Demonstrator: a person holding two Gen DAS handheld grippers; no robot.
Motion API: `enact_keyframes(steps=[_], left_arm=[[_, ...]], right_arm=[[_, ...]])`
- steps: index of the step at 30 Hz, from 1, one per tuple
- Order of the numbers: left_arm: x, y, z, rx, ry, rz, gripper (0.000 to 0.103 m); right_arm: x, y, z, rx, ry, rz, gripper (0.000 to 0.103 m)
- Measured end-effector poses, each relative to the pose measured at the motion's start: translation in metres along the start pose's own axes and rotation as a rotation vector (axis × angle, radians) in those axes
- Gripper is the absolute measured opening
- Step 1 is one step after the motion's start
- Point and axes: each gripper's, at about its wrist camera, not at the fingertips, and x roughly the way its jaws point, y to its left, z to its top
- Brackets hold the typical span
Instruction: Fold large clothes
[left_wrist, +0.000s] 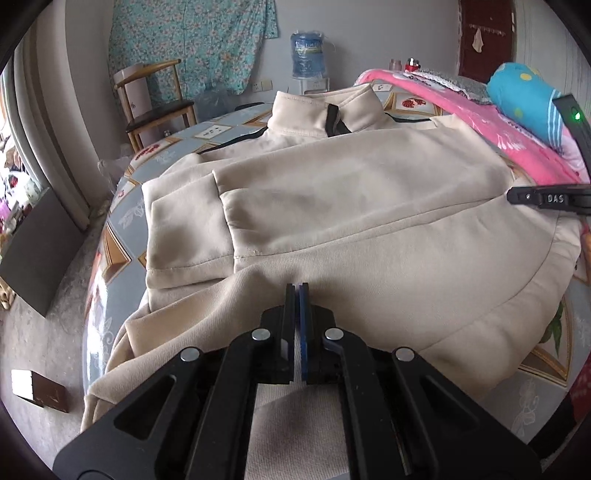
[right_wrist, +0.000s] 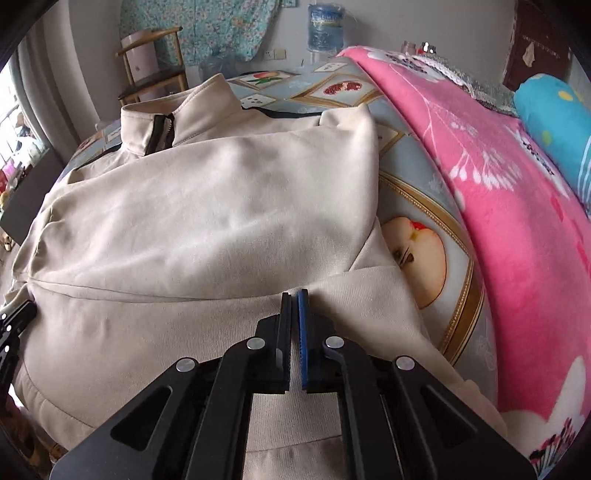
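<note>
The cream jacket (left_wrist: 332, 192) lies spread on the patterned tablecloth (left_wrist: 125, 221), collar (left_wrist: 325, 114) at the far end from both grippers and hem nearest them.

The left gripper (left_wrist: 297, 291) sits over the hem's ribbed band, toward the garment's left side. Its jaws are pressed together with a ridge of the ribbing rising just ahead of the tips, so it appears to be pinching the hem (how much cloth sits between the pads cannot be made out). Ahead of it and to its left, one sleeve (left_wrist: 192, 236) is already folded in across the body, its cuff lying near the hem.

The right gripper (right_wrist: 295, 299) is likewise at the hem band, toward the garment's right side. Its jaws are also drawn tight, tips at a small pucker of ribbing, which reads as a pinch on the hem. Ahead of it the other side panel is folded inward over the chest, leaving a neat straight edge; to its right lie bare tablecloth and a pink blanket (right_wrist: 509, 206).

Judging from this, the lengthwise folds are done: both sides are tucked in and the jacket is a narrow rectangle. What remains is the crosswise fold, carrying the hem up toward the collar, and perhaps a second halving after that.
</note>
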Motion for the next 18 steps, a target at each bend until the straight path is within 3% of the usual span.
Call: enact_keyframes(steps=[3, 5, 9, 13, 14, 18], left_arm=[[0.0, -0.002, 0.0, 0.018, 0.001, 0.01, 0.002], [0.0, -0.002, -0.001, 0.023, 0.002, 0.01, 0.002], [-0.001, -0.002, -0.001, 0.016, 0.002, 0.009, 0.002], [-0.001, -0.002, -0.001, 0.014, 0.0, 0.011, 0.002], [0.0, -0.002, 0.0, 0.012, 0.003, 0.009, 0.002], [-0.001, 0.004, 0.0, -0.017, 0.005, -0.027, 0.003]], right_arm=[[-0.01, -0.006, 0.002, 0.038, 0.007, 0.028, 0.018], [-0.031, -0.013, 0.002, 0.08, -0.035, 0.036, 0.035], [-0.071, 0.003, 0.001, 0.08, -0.132, 0.152, 0.036], [-0.063, 0.071, -0.01, -0.067, -0.061, 0.393, 0.034], [-0.055, 0.087, -0.013, -0.107, -0.034, 0.419, 0.026], [-0.018, 0.123, -0.021, -0.193, 0.043, 0.408, 0.013]])
